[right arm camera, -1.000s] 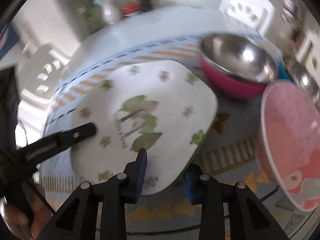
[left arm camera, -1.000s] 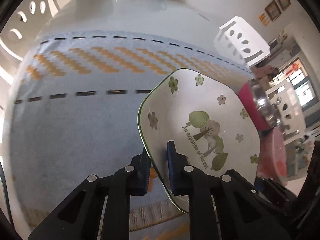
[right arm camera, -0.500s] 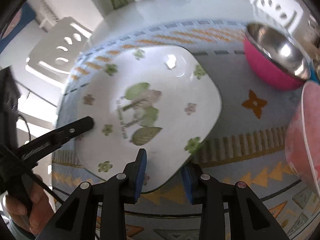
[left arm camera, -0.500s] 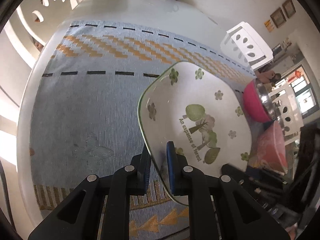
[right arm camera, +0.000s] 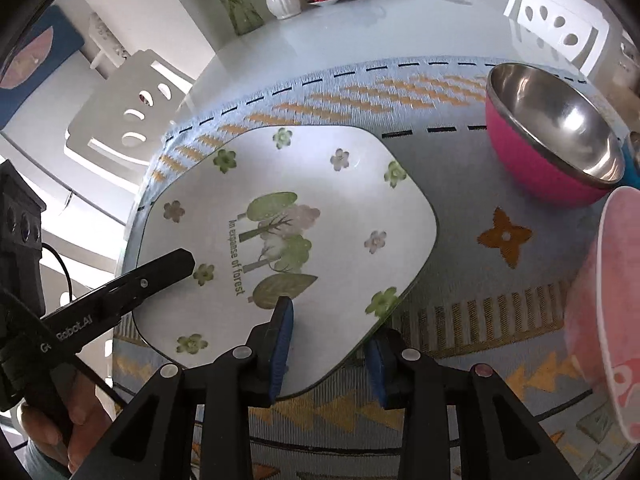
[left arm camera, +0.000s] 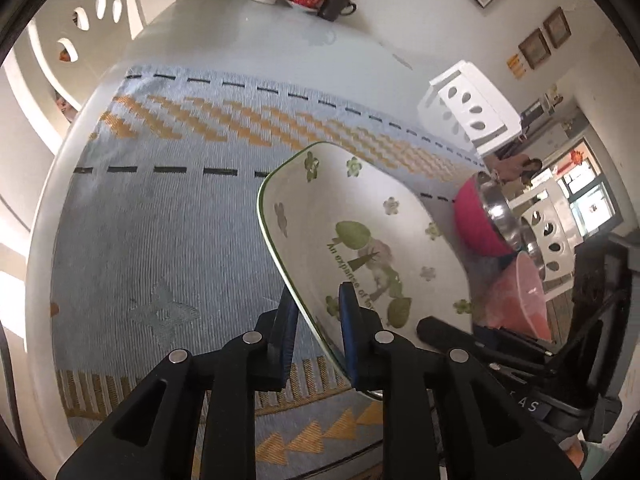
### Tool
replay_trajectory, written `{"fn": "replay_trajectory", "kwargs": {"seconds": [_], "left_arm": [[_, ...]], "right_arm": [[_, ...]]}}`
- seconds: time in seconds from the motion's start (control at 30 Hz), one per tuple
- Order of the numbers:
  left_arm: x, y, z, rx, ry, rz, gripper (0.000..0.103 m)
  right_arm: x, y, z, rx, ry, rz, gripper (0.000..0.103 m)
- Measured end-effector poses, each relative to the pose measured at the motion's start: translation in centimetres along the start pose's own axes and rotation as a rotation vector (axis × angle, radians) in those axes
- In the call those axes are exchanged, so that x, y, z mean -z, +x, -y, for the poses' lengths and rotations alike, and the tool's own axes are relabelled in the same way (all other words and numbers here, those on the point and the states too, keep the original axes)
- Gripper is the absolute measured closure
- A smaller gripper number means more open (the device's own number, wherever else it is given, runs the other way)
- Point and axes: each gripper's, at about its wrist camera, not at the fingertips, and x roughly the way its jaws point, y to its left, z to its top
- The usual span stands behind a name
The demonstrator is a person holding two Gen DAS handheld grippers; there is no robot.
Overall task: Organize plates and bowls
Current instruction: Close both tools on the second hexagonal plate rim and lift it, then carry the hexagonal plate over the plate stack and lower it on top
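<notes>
a white, rounded-square ceramic plate printed with green trees and small flowers (right arm camera: 304, 216) sits over the pale blue woven mat with orange zigzags (left arm camera: 160, 216) that covers the white counter (left arm camera: 280, 36), with both claws at its near edge. the left claw (left arm camera: 318, 320) straddles the plate's green-edged rim, one blue pad under it and one above; its jaws have just been opening a little, and a thin gap shows beside the rim, so the pads no longer press on it. the right claw (right arm camera: 330, 338) stands partly apart, its left finger over the plate's face and its right finger below the rim; whether it grips i cannot tell. a pink bowl with a steel lining (right arm camera: 556, 144) and a pale pink plastic bowl (right arm camera: 612, 304) stand to the right.
</notes>
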Motion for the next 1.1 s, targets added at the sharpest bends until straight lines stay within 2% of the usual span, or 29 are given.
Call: {"fn": "replay_trajectory", "kwargs": {"seconds": [0.23,0.43,0.8,1.1], "left_arm": [[0.5,-2.0,0.5,-0.010,0.026,0.047,0.086],[1.6,-6.2,1.8,-0.017,0.034,0.118,0.086],[6.2,-14.4,5.6,-0.038,0.054,0.256,0.086],[10.8,-18.4,8.2,-0.079,0.023,0.323,0.086]], "right_arm": [[0.8,-1.2,-0.5,-0.042,-0.005,0.029,0.071],[1.7,-4.2,-2.2,-0.059,-0.048,0.086,0.071],[6.3,-12.1,-4.1,-0.112,-0.101,0.197,0.071],[9.6,-16.4,-4.8,-0.152,-0.155,0.212,0.071]]}}
